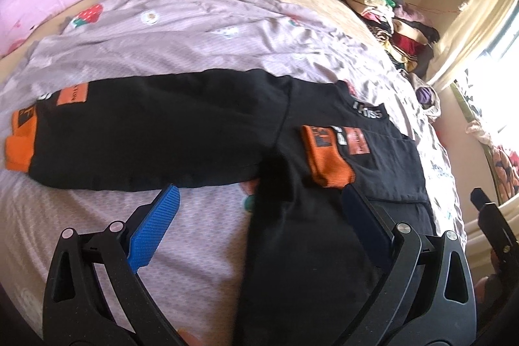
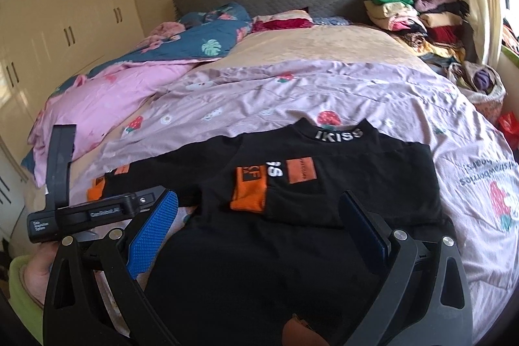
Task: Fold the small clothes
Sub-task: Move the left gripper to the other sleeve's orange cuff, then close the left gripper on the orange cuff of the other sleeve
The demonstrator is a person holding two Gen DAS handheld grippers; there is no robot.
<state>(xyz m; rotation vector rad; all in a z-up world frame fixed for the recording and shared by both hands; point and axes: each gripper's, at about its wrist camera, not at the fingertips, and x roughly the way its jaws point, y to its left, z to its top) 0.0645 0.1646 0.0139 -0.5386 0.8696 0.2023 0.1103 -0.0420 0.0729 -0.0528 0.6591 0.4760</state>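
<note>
While the fold is pending:
Shirt: black top (image 2: 292, 216) lying flat — one sleeve (image 1: 129, 132) stretching toward 9 o'clock.
Fingers: left gripper (image 1: 259, 206), right gripper (image 2: 259, 209) hovering, spread.
Next: probably folding that sleeve inward.

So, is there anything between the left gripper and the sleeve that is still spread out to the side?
Nothing visible is in the way. The left gripper is open above the black shirt, and the spread sleeve lies flat just ahead of it, with only bare pink sheet between them.
</note>
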